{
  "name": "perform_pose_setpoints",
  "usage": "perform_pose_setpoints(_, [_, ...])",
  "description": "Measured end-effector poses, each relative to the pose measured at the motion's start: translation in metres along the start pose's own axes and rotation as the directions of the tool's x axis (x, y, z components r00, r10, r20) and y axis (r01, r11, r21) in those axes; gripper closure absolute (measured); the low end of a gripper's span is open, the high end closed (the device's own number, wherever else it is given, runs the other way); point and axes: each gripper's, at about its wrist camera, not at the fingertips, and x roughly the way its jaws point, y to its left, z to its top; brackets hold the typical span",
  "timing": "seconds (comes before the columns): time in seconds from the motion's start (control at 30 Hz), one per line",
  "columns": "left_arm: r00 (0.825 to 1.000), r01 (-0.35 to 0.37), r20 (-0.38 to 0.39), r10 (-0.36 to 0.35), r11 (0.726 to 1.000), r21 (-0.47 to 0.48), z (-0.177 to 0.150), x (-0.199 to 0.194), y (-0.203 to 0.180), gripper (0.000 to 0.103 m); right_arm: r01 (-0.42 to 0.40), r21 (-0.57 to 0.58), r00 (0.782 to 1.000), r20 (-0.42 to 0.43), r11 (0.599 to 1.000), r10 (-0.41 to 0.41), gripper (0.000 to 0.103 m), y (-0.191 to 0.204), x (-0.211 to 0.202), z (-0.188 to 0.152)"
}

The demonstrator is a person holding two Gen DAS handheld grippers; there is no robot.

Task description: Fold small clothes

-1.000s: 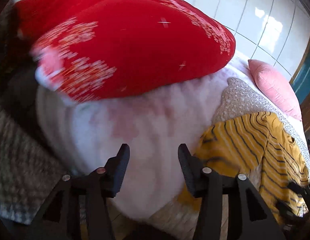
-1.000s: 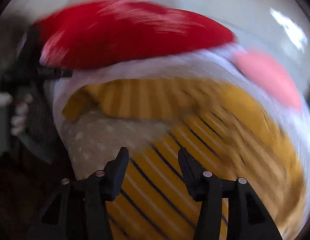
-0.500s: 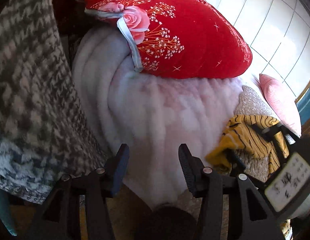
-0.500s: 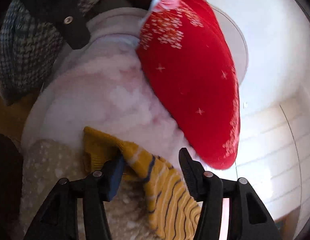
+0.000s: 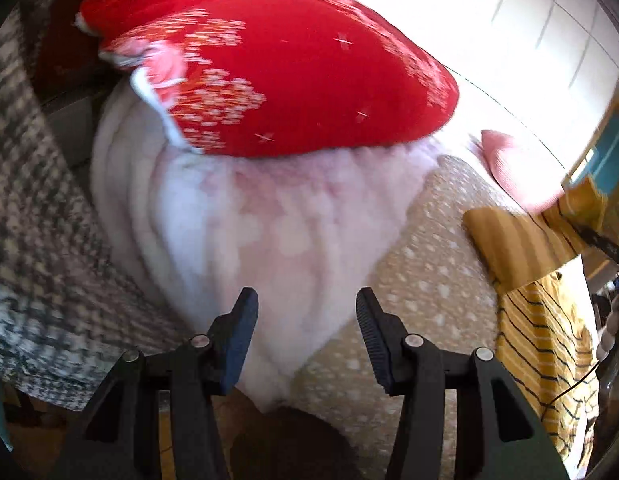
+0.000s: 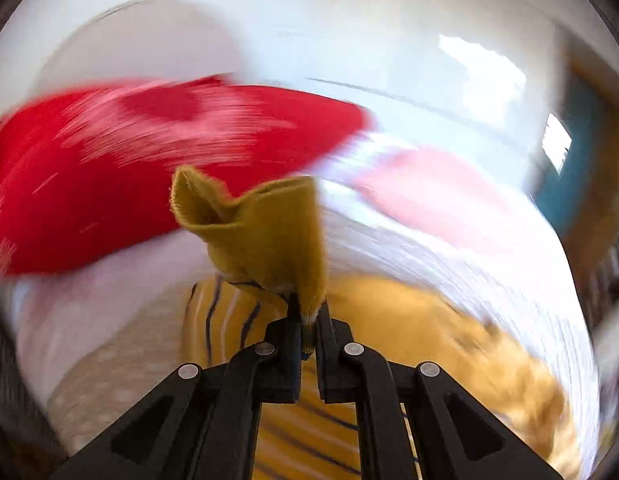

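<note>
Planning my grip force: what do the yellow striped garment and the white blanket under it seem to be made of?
The yellow striped garment looks like a soft knit, matte and slightly fuzzy along the edge pinched in the right gripper; it folds limply. The white blanket looks like plush fleece or faux fur, with a fluffy, ridged pile. Motion blur leaves both uncertain.

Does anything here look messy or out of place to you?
Only the yellow striped garment: it lies rumpled at the bed's edge instead of flat, one plain cuff pinched and lifted by the right hand-held gripper. The left hand-held gripper is open, holding nothing.
</note>
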Motion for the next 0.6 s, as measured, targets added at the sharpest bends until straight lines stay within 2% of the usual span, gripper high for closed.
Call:
perform_pose_setpoints(0.07, [1.0,0.012,-0.016,-0.012,1.0,0.023,-0.002,0.005,-0.014,0.053,0.068,0.121,0.997,-0.045,0.99,-0.063,0.099,-0.056,0.007,-0.007])
perform_pose_setpoints(0.13, [0.999,0.03,-0.035,-0.029,0.998,0.047,-0.003,0.011,-0.031,0.053,0.161,0.241,0.984,-0.116,0.957,-0.136,0.098,-0.118,0.014,-0.026])
perform_pose_setpoints(0.17, [0.998,0.041,-0.043,-0.039,0.997,0.058,-0.004,0.013,-0.039,0.053,0.232,0.298,0.967,-0.171,0.926,-0.188,0.096,-0.155,0.023,-0.043])
perform_pose_setpoints(0.23, [0.997,0.058,-0.058,-0.053,0.994,0.087,-0.006,0.017,-0.06,0.053,0.291,0.324,0.945,-0.242,0.9,-0.219,0.094,-0.186,0.037,-0.061])
perform_pose_setpoints(0.27, [0.996,0.068,-0.062,-0.062,0.992,0.105,-0.007,0.017,-0.07,0.053,0.313,0.354,0.929,-0.308,0.881,-0.207,0.089,-0.21,0.046,-0.078])
perform_pose_setpoints(0.37, [0.994,0.096,-0.075,-0.085,0.981,0.168,-0.013,0.019,-0.104,0.053,0.264,0.472,0.945,-0.3,0.841,-0.128,0.079,-0.238,0.038,-0.102])
perform_pose_setpoints(0.43, [0.991,0.115,-0.094,-0.097,0.971,0.209,-0.018,0.023,-0.128,0.053,0.264,0.499,0.951,-0.275,0.826,-0.137,0.073,-0.248,0.026,-0.109])
perform_pose_setpoints(0.57, [0.985,0.133,-0.141,-0.095,0.949,0.286,-0.033,0.039,-0.166,0.052,0.233,0.609,0.969,-0.208,0.758,-0.131,0.072,-0.287,-0.007,-0.132])
perform_pose_setpoints(0.6, [0.984,0.137,-0.153,-0.093,0.943,0.304,-0.037,0.042,-0.174,0.052,0.222,0.62,0.973,-0.196,0.753,-0.125,0.072,-0.293,-0.014,-0.133])
